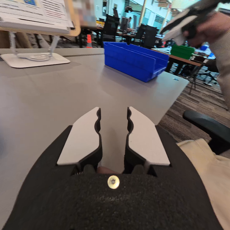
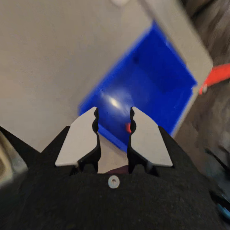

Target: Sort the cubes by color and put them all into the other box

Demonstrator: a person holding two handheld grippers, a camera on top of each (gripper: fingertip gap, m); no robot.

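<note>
A blue box (image 1: 134, 61) stands on the grey table (image 1: 62, 93) at the far right. My left gripper (image 1: 113, 109) is open and empty, low over the table in front of the box. My right gripper (image 2: 113, 110) is open and empty, high above the blue box (image 2: 149, 80), looking down into it; this view is blurred. A small red piece (image 2: 128, 127), maybe a cube, lies inside the box near its close end, partly hidden by my right finger. The right gripper (image 1: 174, 29) also shows in the left wrist view, held in a hand above the box.
A white stand (image 1: 34, 58) holding papers is at the table's far left. The table edge runs on the right, with a black chair armrest (image 1: 209, 127) beyond it. Behind are an orange cone (image 1: 89, 41) and a green bin (image 1: 182, 51). A red object (image 2: 216, 77) lies off the table. Some 40 centimeters of space lies between my two pairs of fingers.
</note>
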